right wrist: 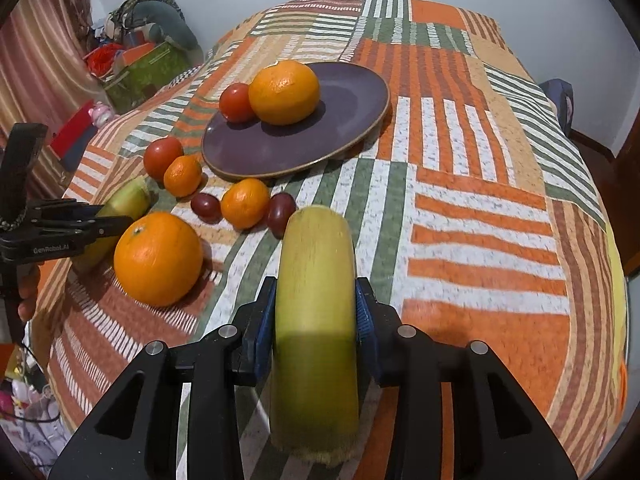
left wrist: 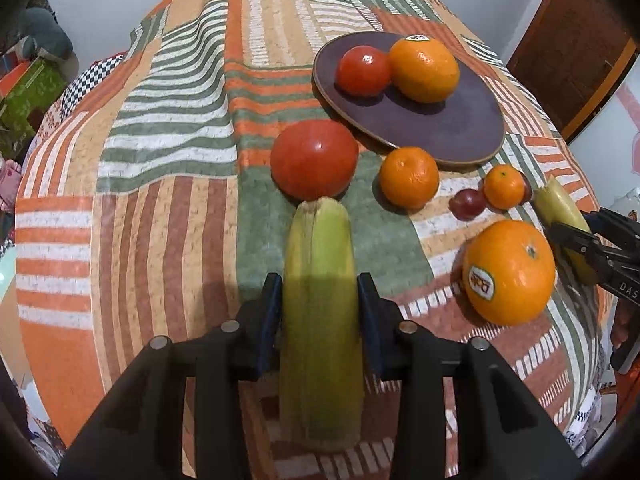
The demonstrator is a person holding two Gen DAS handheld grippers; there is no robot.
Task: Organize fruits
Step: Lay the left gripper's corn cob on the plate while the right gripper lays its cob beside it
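Observation:
My left gripper [left wrist: 320, 292] is shut on a green-husked corn cob [left wrist: 318, 236] that points at a large tomato [left wrist: 314, 158]. My right gripper [right wrist: 316, 296] is shut on a second corn cob [right wrist: 316, 248], held over the cloth near two red grapes [right wrist: 281, 212]. A purple plate [left wrist: 460, 132] carries a tomato [left wrist: 362, 70] and an orange [left wrist: 424, 70]. Loose on the cloth lie two mandarins [left wrist: 409, 176], [left wrist: 504, 186] and a big stickered orange [left wrist: 508, 272], which sits between the two grippers.
A patchwork striped tablecloth [right wrist: 480, 220] covers the table; its right half holds no fruit. A wooden chair [left wrist: 568, 52] stands past the far right edge. Boxes and clutter [right wrist: 140, 72] sit beyond the table's left side. A hand [right wrist: 28, 292] grips the left tool.

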